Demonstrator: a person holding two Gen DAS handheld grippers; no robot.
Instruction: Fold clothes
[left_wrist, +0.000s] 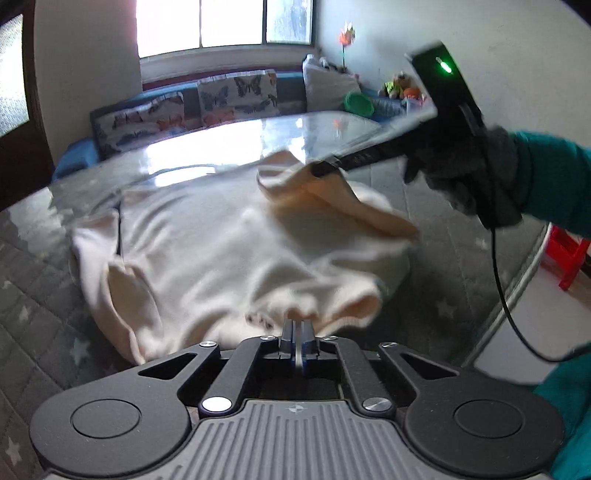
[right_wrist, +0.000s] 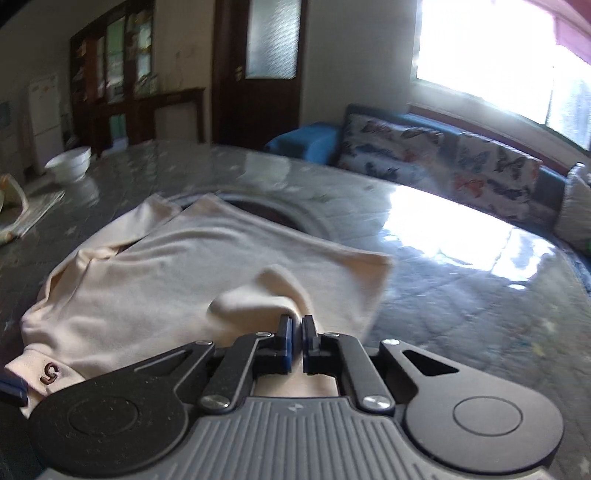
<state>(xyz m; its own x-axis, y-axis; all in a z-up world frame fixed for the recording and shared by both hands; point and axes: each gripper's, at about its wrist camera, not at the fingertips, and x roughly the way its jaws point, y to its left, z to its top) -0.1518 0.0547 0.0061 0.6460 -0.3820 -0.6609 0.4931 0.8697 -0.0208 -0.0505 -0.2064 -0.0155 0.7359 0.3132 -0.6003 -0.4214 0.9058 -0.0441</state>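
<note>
A cream garment (left_wrist: 221, 251) lies spread on the table, with a small brown "5" mark (right_wrist: 50, 373) near one hem. In the left wrist view my left gripper (left_wrist: 297, 326) sits at the garment's near edge, its jaws closed on the hem. My right gripper (left_wrist: 319, 170), held by a gloved hand (left_wrist: 469, 173) in a teal sleeve, pinches a fold of the cloth and holds it lifted above the rest. In the right wrist view that gripper (right_wrist: 298, 325) is shut on the raised fold of the cream garment (right_wrist: 166, 266).
The table (right_wrist: 461, 288) has a glossy top over grey quilted star fabric. A white bowl (right_wrist: 70, 162) stands at its far left. A sofa with butterfly cushions (left_wrist: 236, 96) runs behind it. A red stool (left_wrist: 565, 254) is on the floor to the right, and a black cable (left_wrist: 506, 295) hangs from the right gripper.
</note>
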